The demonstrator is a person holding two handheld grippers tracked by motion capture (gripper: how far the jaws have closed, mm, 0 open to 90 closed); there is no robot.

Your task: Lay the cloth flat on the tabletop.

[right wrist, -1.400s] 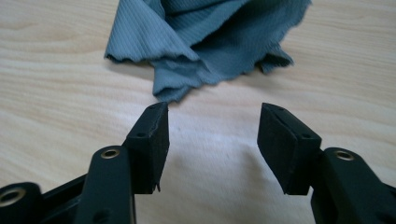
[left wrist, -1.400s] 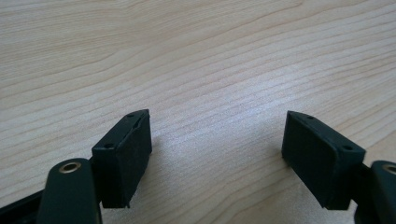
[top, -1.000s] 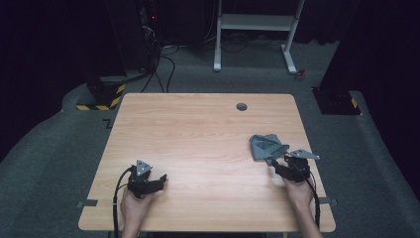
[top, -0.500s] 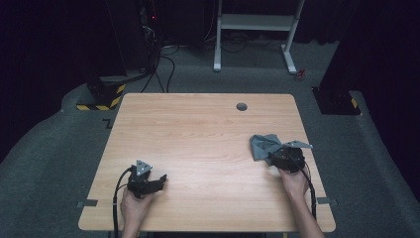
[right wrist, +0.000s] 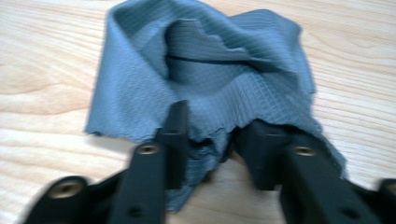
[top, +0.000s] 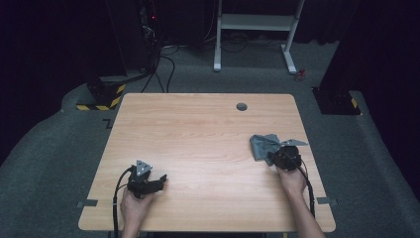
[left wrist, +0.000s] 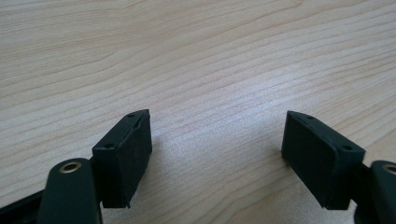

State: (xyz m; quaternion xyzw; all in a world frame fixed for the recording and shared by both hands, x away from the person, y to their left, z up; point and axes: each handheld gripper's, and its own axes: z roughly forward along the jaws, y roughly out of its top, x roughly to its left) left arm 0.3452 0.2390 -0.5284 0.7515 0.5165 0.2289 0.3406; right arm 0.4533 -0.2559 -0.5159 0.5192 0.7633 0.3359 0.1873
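Two jaws of our right gripper (right wrist: 210,154) have just been closing on the near hem of the grey cloth (right wrist: 201,70) bunched just ahead of them, and, pinching so little fabric, we judge it may slip free when lifted.

One camera looks down from above on the whole table (top: 198,129), while each tool's camera skims its wood close up.

The left tongs (top: 159,181) rest low with jaws spread wide, while the right tongs (top: 271,157) have just been closing.
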